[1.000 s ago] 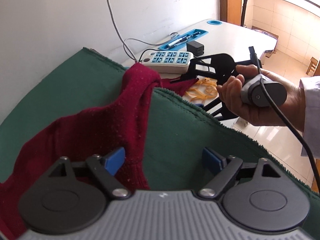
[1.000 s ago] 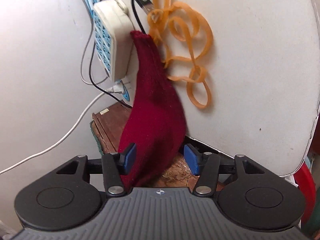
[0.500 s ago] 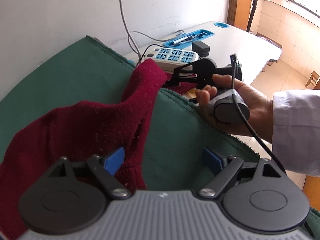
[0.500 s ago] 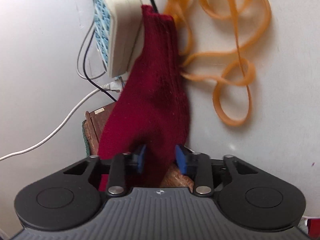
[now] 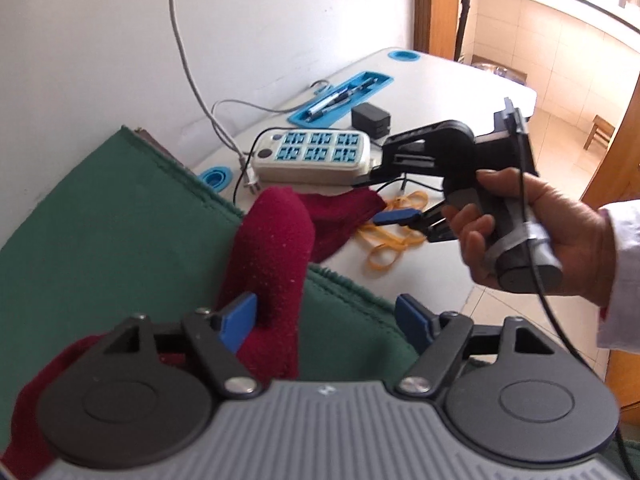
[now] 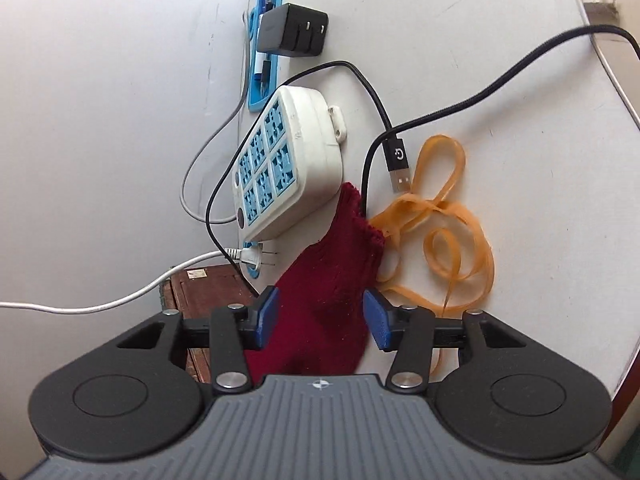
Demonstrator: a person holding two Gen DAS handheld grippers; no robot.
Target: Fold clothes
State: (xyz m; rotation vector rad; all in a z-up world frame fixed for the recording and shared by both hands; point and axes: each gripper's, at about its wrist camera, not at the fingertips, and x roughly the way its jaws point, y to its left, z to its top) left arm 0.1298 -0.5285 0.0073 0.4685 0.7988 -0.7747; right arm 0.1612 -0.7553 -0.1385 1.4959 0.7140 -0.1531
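**Red garment trailing off the mat onto the desk**

We are looking at a red garment lying partly on the green mat and spilling over the mat's far edge, with its cuff resting on the white desk. The cuff is lying between the power strip and the tangle of rubber bands, touching both. A USB plug is sitting just beyond it. The desk's right side is lying bare up to its rim, while a charger and a blue tray are crowding the wall side.

We are keeping the left gripper wide open over the mat; its left pad is touching a raised fold of the garment, the other pad standing well clear. The right gripper is also released, its pads straddling the garment, and we cannot tell whether either pad is touching the cloth. The right hand is gripping its handle.

The gripper bodies are hiding the near part of the garment, and the mat is running out of frame.
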